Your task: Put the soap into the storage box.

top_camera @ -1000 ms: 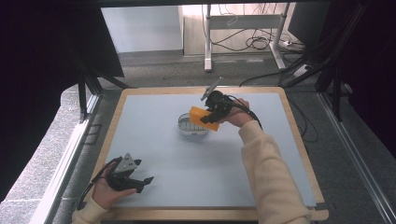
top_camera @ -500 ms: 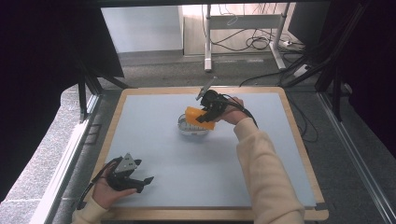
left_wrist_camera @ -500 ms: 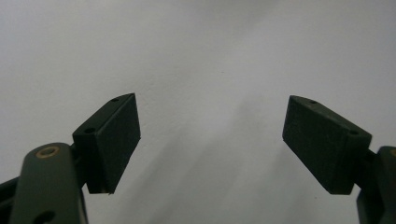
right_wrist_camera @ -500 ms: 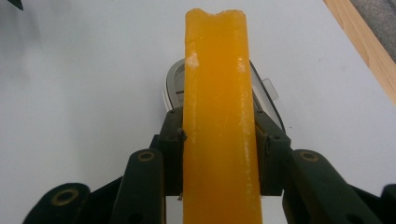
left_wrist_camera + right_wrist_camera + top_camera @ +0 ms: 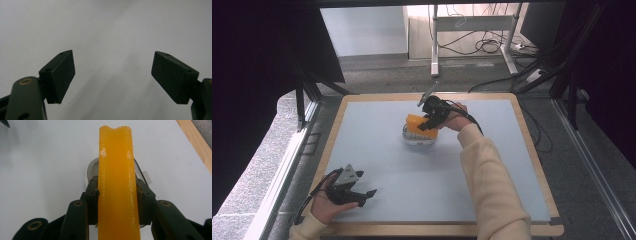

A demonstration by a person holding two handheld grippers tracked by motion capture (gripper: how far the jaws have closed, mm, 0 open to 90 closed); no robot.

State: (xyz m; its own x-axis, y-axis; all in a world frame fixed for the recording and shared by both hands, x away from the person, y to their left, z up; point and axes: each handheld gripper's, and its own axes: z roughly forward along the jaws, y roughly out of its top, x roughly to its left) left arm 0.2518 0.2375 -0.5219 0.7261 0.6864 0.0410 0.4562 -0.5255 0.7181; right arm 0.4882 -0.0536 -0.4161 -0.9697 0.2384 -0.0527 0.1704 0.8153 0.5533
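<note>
Table: pale blue-grey surface framed by a light wooden border, seen whole from the high view; floor, cables and a metal stand leg lie beyond its far edge.

Person: two forearms enter from the near edge. The right sleeve, cream-coloured, reaches from the near edge toward the middle of the far half. The left hand rests at the near left corner.

Right gripper: black, cable trailing, held over the far-centre part of the surface. Its jaws are clamped on the orange sponge; in the right gripper view the two pads press its opposite long sides.

Left gripper: black with a grey three-cornered plate on top, near the near left corner, jaws pointing toward the right edge. In the left gripper view its pads stand wide apart with nothing between them, only bare surface beyond.

Orange sponge: a long orange block, pitted and slightly ragged at its far end, held just above the metal dish; whether it touches the dish cannot be told.

Metal dish: small, round, shiny, standing on the surface at far centre, directly under the sponge. In the right gripper view its rim shows behind and either side of the sponge.
</note>
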